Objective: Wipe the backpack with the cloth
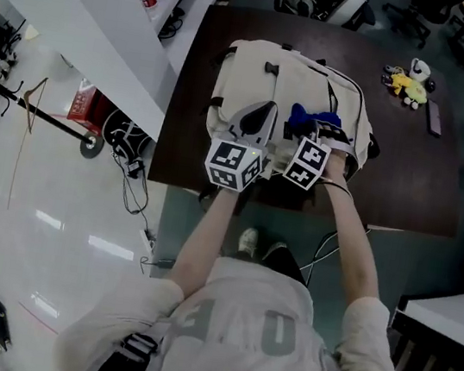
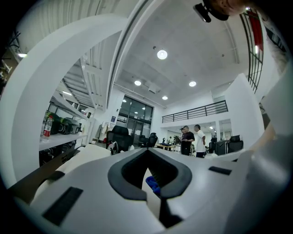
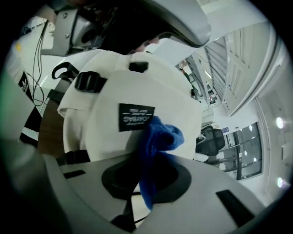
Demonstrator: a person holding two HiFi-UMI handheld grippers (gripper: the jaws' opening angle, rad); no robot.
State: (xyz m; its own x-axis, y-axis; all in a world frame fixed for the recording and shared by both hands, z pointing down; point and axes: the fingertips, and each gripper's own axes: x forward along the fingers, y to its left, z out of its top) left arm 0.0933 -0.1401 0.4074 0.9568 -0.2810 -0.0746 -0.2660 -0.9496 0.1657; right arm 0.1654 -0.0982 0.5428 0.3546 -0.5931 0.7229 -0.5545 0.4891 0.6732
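Note:
A cream backpack (image 1: 293,76) lies on the dark brown table (image 1: 407,182). My right gripper (image 1: 311,136) is shut on a blue cloth (image 1: 313,117), which bunches against the backpack's front. In the right gripper view the cloth (image 3: 158,137) hangs from the shut jaws (image 3: 137,201) just beside a black label (image 3: 136,117) on the backpack (image 3: 137,82). My left gripper (image 1: 260,115) sits close on the left, at the backpack's near end. In its own view the jaws (image 2: 155,201) are shut with a strip of cream fabric between them, and a bit of the cloth (image 2: 152,183) shows beyond.
Yellow and white toys (image 1: 410,82) and a dark flat object (image 1: 435,116) lie at the table's far right. A white shelf unit (image 1: 109,21) runs along the left. Cables (image 1: 133,178) lie on the floor by the table's near left corner. People (image 2: 190,139) stand far off.

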